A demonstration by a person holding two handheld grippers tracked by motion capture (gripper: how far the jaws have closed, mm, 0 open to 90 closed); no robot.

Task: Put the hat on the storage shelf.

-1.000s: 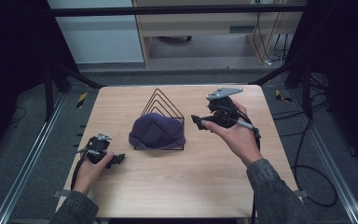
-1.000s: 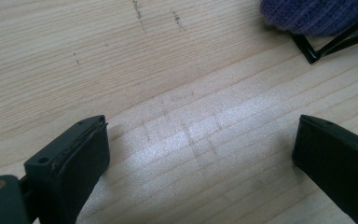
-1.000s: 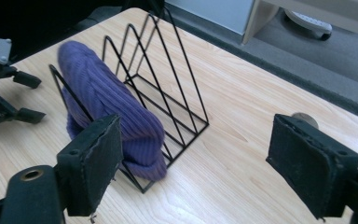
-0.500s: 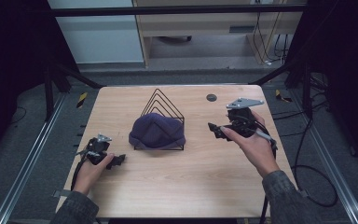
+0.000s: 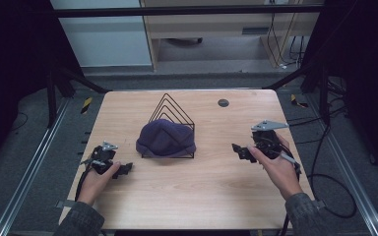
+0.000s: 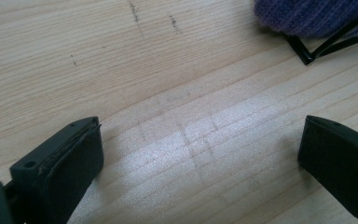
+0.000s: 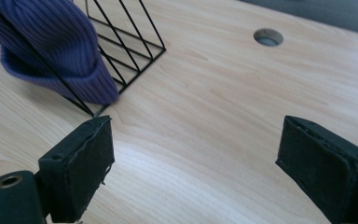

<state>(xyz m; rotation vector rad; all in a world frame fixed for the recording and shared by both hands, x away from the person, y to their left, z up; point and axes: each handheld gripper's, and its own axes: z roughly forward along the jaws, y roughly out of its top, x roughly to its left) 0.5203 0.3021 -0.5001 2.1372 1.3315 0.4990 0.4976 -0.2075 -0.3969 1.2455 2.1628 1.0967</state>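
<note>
A purple knit hat (image 5: 166,138) is draped over a black wire rack (image 5: 171,114) at mid-table, between the left gripper (image 5: 123,170) and right gripper (image 5: 239,150), touched by neither. Both pairs of jaws are spread wide over bare wooden table (image 5: 211,187). A round hole (image 5: 223,103) is seen near the far edge.

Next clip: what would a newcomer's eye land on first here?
A purple knit beanie draped over a black wire rack at the middle of the wooden table. On either side of it a hand-held gripper rests low over bare wood, the left gripper and the right gripper, both open and empty.
</note>
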